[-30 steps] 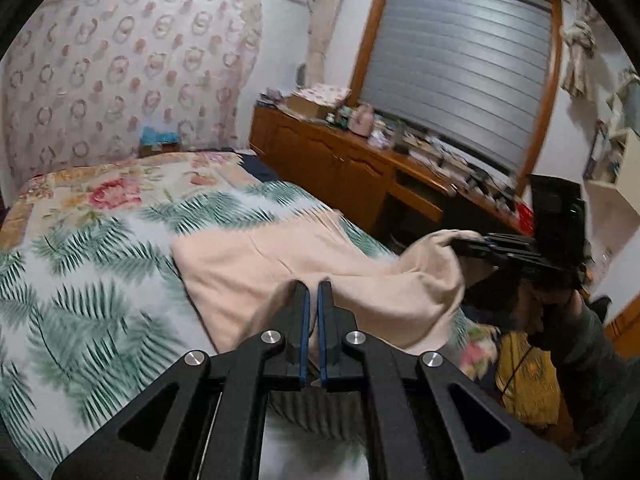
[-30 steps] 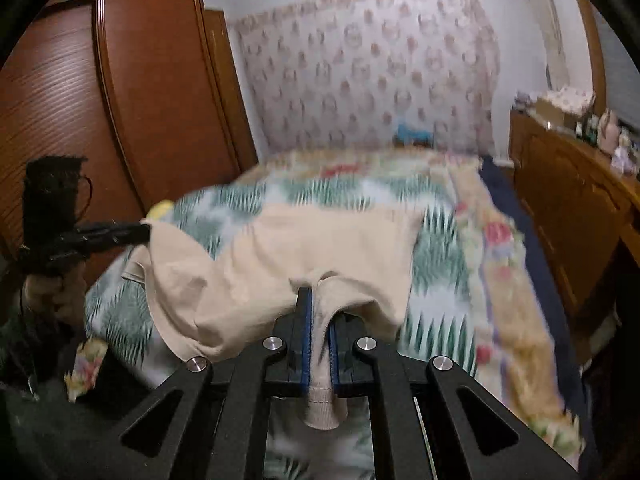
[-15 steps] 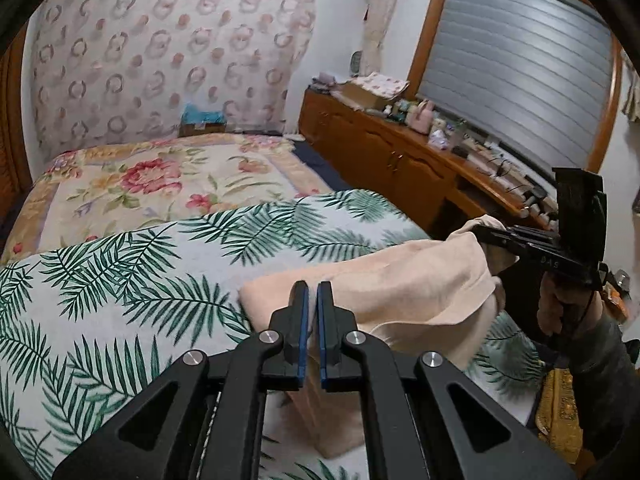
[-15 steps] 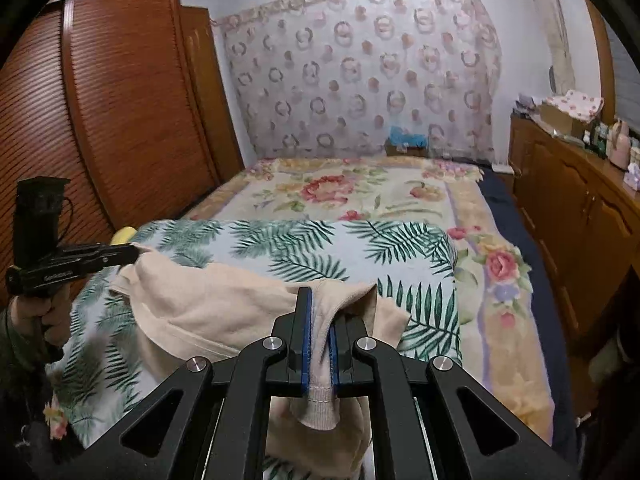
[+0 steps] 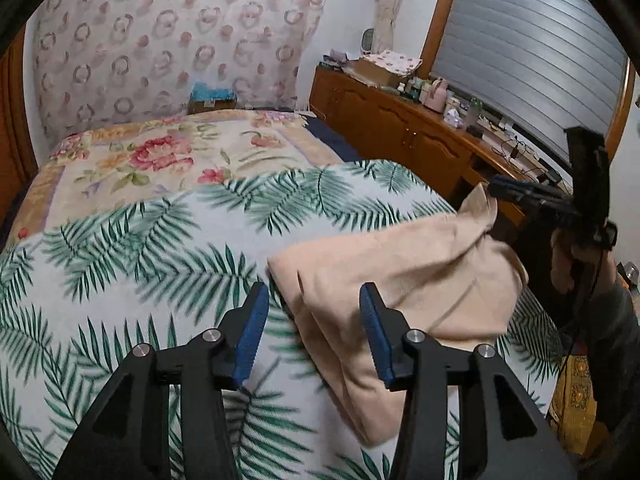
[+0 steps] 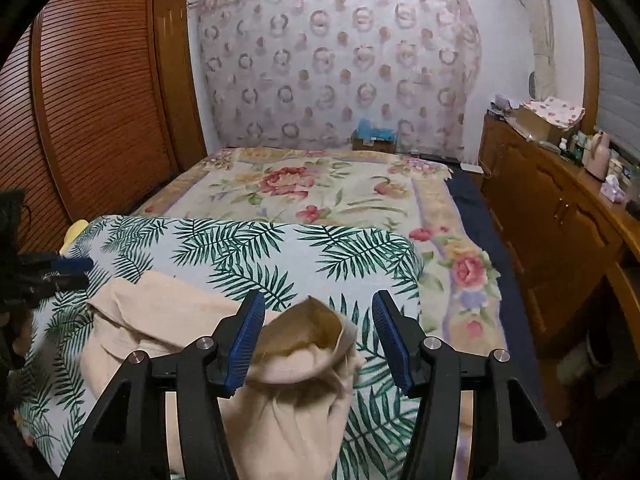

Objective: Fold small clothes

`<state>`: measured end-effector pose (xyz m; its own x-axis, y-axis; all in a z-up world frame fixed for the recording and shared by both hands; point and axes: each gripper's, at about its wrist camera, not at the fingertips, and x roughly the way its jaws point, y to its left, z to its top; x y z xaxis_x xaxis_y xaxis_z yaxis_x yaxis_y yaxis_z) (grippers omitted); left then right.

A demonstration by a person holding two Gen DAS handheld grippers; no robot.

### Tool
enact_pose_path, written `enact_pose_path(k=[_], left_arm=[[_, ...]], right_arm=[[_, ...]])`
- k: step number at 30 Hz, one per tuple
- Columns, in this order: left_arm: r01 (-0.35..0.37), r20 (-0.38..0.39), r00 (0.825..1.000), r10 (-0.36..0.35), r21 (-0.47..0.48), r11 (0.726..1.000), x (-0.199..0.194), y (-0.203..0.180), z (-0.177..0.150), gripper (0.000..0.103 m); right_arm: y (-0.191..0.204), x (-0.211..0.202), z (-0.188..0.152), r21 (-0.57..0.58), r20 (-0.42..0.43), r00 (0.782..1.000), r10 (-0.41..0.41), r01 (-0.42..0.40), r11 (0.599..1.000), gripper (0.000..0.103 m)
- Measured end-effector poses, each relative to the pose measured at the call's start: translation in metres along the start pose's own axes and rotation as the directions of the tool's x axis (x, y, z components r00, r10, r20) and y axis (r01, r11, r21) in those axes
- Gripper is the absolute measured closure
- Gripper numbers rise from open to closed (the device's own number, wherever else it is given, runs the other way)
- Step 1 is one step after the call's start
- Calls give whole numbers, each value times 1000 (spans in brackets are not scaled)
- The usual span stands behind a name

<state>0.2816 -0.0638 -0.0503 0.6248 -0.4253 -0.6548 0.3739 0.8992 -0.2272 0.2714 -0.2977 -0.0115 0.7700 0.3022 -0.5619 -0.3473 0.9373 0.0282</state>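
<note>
My left gripper [image 5: 312,336] and right gripper [image 6: 318,340] are both opening, pads clear of the beige garment [image 5: 400,280] lying folded between and ahead of them on the bed [image 5: 160,264]; the raised cuff may catch a withdrawing finger and undo the fold.

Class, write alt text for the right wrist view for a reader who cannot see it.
The right gripper, jaws opening, releases a beige garment onto a palm-leaf cover on a floral bed. The left gripper shows at the left edge.

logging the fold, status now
Left gripper, right gripper jaws opening, pads off cloth. Beige garment folded on palm-leaf sheet. Nothing in the way.
</note>
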Motion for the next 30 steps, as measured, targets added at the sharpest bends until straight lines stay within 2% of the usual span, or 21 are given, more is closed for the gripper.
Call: enact_pose_path(k=[3,4,5,8,12,14,18,24,27,28,30], left_arm=[[21,-7,1000,-21,5,1000,-3,-8,-11,55],[47,-11,999,-47,16,999,-2,-12,-14,58],[59,-18,998,-59,22,998,0,-14,-16,67],[64,-60,996,-62,23,998,11,-15,-17,79],[85,-94,992,-85,0,996,21,-13,-15,85],[108,-91,990,-107,-3,994,19,-14,-10,94],[117,-41,992,-117,-8,993,9,-15,6,97],[65,24,998,-64,-4,998,11,-7,43,97],[-12,40,999,13,-18,1000,21,5,54,97],[-58,46,997,60,-45,997,25,13,57,97],[-112,42,992,116,-86,990,30,27,57,97]], right_arm=[[5,-9,-13,-10,-10,1000,18,-18,1000,45],[7,-10,-17,-11,-17,1000,24,-25,1000,45],[5,-7,-21,-13,-32,999,29,-29,999,45],[9,-9,-31,-33,-65,998,25,-27,999,45],[11,-5,-33,-35,-93,995,44,-48,998,45],[12,-2,-32,-47,-106,994,38,-43,998,45],[10,8,-22,-79,-120,993,12,-21,997,45],[9,28,-6,-129,-138,990,5,-23,991,45],[4,41,3,-145,-133,991,-9,-10,989,45],[3,45,5,-146,-129,992,-17,-2,989,45],[-6,56,9,-137,-127,988,-91,73,988,45]])
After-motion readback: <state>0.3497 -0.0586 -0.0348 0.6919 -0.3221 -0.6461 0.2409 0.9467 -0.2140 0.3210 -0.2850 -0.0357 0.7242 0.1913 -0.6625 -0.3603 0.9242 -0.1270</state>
